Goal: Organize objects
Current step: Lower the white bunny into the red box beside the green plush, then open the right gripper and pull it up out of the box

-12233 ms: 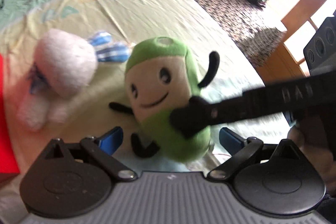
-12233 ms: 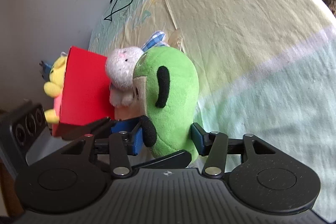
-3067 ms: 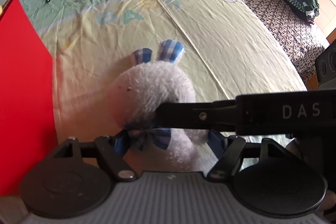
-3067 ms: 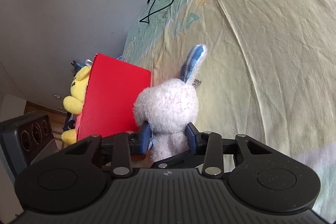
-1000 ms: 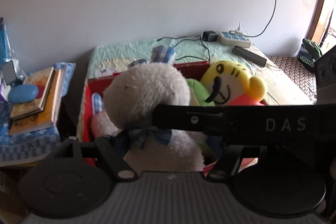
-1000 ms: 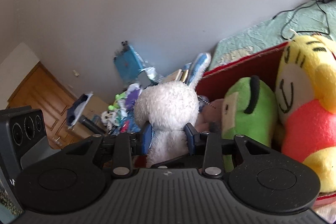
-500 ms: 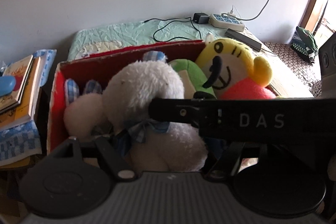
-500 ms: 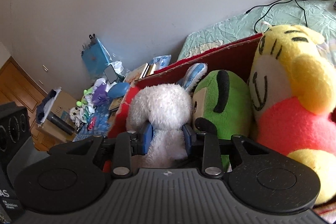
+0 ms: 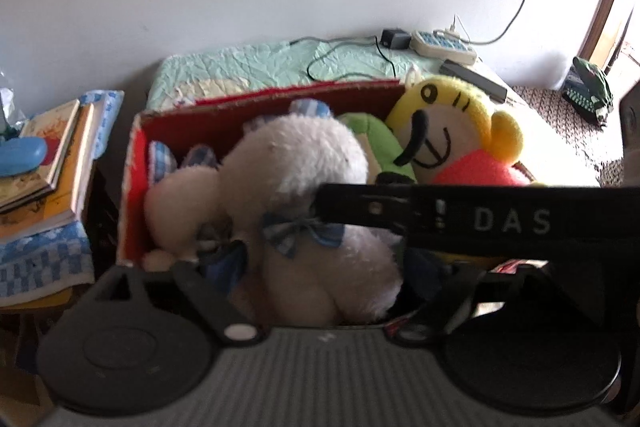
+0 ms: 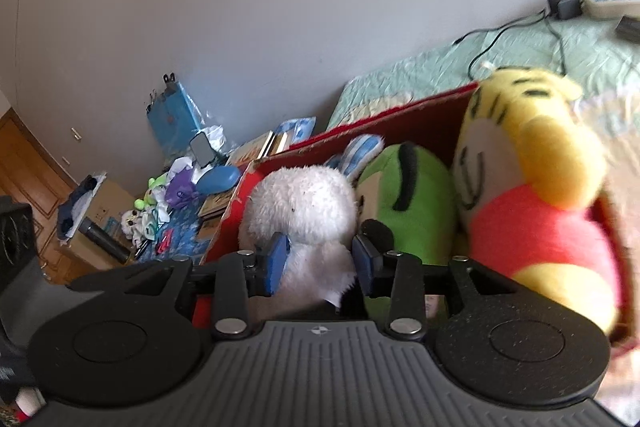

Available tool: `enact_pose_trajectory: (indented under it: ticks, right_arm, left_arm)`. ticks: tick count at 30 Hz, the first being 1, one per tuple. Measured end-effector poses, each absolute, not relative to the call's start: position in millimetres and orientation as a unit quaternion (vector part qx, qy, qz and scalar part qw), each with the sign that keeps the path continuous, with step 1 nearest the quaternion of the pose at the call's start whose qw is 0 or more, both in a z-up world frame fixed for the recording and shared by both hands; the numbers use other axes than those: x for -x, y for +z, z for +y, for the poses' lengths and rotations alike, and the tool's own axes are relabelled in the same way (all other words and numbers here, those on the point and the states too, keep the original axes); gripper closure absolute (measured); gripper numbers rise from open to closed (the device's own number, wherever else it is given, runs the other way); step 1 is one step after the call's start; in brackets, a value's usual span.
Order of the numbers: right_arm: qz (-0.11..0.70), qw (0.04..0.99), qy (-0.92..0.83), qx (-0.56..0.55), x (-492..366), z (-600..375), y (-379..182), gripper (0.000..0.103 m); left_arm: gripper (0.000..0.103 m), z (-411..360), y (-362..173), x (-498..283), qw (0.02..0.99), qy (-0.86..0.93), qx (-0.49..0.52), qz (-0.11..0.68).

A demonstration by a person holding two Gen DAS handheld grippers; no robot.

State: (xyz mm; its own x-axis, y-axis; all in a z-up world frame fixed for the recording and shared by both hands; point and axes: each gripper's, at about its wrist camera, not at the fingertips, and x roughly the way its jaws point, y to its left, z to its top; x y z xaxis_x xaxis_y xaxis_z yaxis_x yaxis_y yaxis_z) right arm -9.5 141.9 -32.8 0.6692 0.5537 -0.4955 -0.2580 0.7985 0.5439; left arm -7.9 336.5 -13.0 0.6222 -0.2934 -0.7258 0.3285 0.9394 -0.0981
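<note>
The white plush rabbit (image 9: 296,163) sits inside the red cardboard box (image 9: 134,163), against a second pale rabbit (image 9: 180,203) on one side and the green plush (image 10: 404,195) on the other; the yellow bear (image 10: 532,187) fills the far end. Both grippers straddle the white rabbit with jaws opening: the left gripper (image 9: 320,267) stands wide, while the right gripper (image 10: 320,257) is narrower, its blue pads (image 10: 278,259) at the fur.
</note>
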Motion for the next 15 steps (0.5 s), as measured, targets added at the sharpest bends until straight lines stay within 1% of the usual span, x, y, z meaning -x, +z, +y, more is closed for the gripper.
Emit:
enact_pose_trajectory:
  ticks: [2,5,7,10,14,15]
  right_arm:
    - [0.328,0.893,0.217,-0.218,16,136,-27,0.059]
    - [0.319,0.901,0.209,-0.209,24,130,-17,0.055]
    - [0.311,0.909,0.198,-0.195,29,129,-11,0.047]
    - [0.301,0.921,0.177,-0.176,37,119,-4,0.046]
    - [0.301,0.925,0.151,-0.177,44,96,0,0.045]
    - [0.303,0.927,0.140,-0.173,47,89,0,0.042]
  left_arm:
    - [0.011,336,-5,13,0.904,-0.163,-0.028,0.393]
    - [0.010,328,6,17,0.907,-0.136,-0.048,0.396]
    - [0.010,319,13,20,0.906,-0.123,-0.060,0.400]
    - [0.009,306,21,26,0.907,-0.103,-0.078,0.401]
    - [0.009,285,28,30,0.901,-0.084,-0.087,0.415]
    - [0.009,281,28,30,0.900,-0.081,-0.088,0.418]
